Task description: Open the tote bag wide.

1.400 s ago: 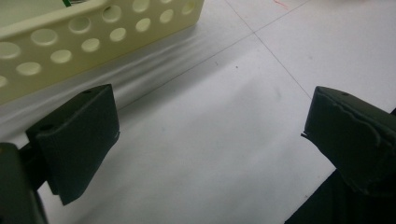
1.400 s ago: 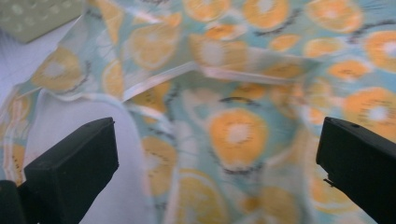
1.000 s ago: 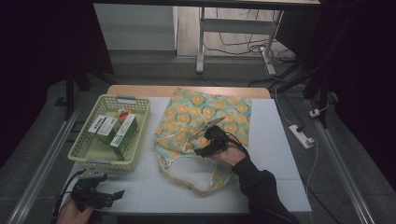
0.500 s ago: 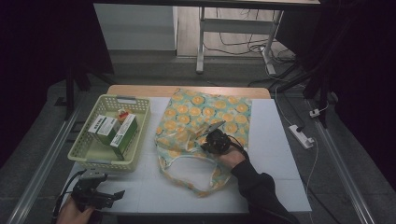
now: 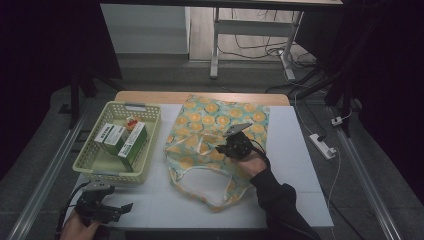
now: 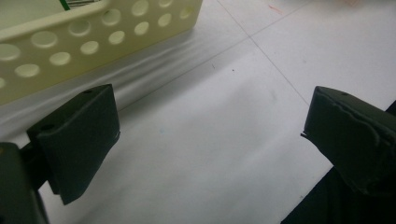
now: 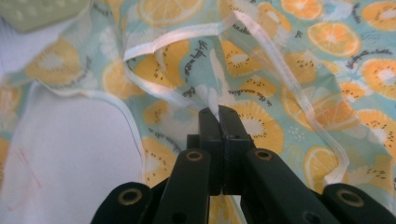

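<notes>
The bag (image 5: 216,145) lies flat on the white tabletop (image 5: 300,165) in the middle of the high view, its long axis running from upper centre down toward the lower centre, where the mouth and handle loops end. The right tool (image 5: 231,146) is set over the bag's middle, just right of its centre line, so the fabric lies directly under and ahead of it. In the right gripper view the jaws are seen pressed together on a fold of the bag (image 7: 261,70), with a white-edged handle (image 7: 182,95) looping off toward the upper left of that frame. The jaws have just been closing, and cloth is pinched between them.

The left tool (image 5: 107,210) is held at the lower left of the high view, well apart from the bag, just below the basket (image 5: 85,167). Its jaws stand wide apart over bare tabletop (image 6: 210,121), with the basket wall (image 6: 98,28) at the upper left of the left gripper view.

The right hand is judged much the nearer to the bag. The coming move is judged to turn on lifting the pinched layer away from the lower one, so that the mouth at the lower centre opens toward the basket side.
</notes>
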### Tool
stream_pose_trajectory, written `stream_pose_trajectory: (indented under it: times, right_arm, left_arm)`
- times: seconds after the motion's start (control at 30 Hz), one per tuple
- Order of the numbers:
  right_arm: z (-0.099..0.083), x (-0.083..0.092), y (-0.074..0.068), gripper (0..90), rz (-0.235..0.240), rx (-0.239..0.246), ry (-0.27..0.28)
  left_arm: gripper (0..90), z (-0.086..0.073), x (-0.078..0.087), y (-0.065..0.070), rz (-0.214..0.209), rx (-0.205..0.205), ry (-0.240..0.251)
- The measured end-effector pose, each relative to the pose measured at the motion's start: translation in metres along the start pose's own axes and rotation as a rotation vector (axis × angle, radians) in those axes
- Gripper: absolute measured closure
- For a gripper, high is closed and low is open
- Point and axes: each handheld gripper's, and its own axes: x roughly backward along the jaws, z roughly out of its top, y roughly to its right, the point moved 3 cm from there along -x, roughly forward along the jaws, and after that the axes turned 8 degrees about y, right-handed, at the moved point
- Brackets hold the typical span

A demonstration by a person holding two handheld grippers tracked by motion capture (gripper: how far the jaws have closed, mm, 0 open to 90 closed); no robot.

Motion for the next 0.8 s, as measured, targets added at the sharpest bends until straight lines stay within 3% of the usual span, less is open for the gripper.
stream_pose_trajectory:
  times: [0.27,0.47,0.8]
  right_arm:
    - [0.011,0.011,0.001,89.4,0.012,-0.035,0.041]
    - [0.022,0.023,0.001,89.4,0.004,-0.027,0.087]
    - [0.034,0.035,-0.003,89.4,0.003,-0.018,0.115]
  left_arm:
    - [3.5,0.000,0.002,-0.004,-0.021,0.031,0.023]
    - [3.5,0.000,0.002,-0.003,-0.020,0.032,0.023]
    - [3.5,0.000,0.003,-0.004,-0.024,0.039,0.031]
